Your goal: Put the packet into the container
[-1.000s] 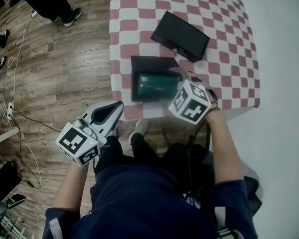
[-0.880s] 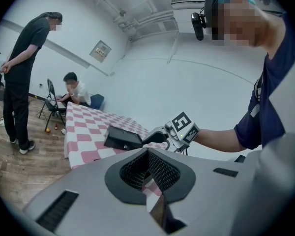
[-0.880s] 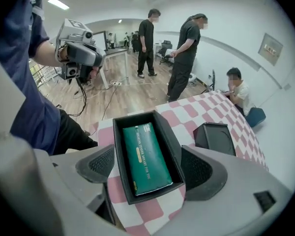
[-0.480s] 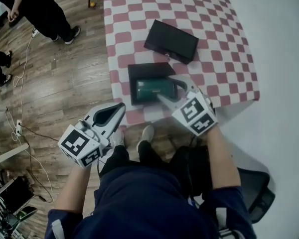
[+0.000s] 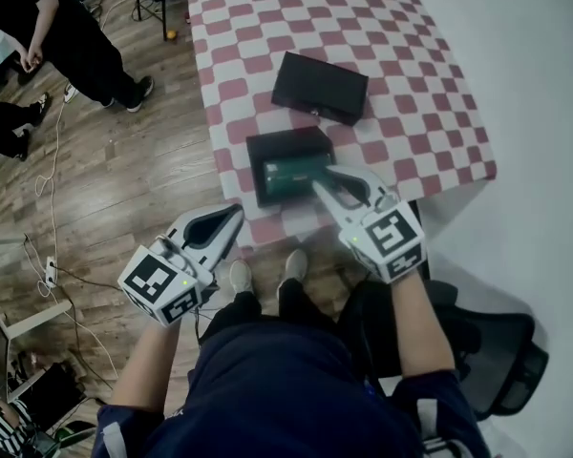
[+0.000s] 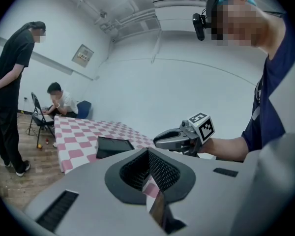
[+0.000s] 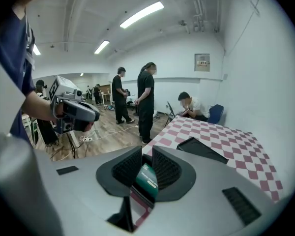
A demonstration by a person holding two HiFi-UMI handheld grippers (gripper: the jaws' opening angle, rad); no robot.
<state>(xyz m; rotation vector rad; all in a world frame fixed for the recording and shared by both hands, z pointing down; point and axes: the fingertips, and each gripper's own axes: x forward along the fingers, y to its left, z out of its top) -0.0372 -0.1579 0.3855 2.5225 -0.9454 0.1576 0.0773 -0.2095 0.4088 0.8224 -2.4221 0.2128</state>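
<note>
A green packet (image 5: 291,174) lies flat inside the open black container (image 5: 285,144) near the front edge of the checkered table (image 5: 411,103). My right gripper (image 5: 318,183) hovers at the container's near right corner, a little above it. Its jaws are closing to a narrow gap with nothing pressed between them. In the right gripper view (image 7: 146,152) the packet (image 7: 147,180) shows through that gap, lying below. My left gripper (image 5: 235,212) hangs off the table's front left, over the floor, shut and empty (image 6: 148,151).
The container's black lid (image 5: 320,87) lies further back on the table. A person in black (image 5: 48,27) stands at the far left on the wooden floor, where cables (image 5: 48,208) run. A dark chair (image 5: 497,342) stands at the lower right. A white wall lies to the right.
My right gripper has drawn back from over the container toward me and its jaws have narrowed. The packet stays in the container. The left gripper has barely moved.
</note>
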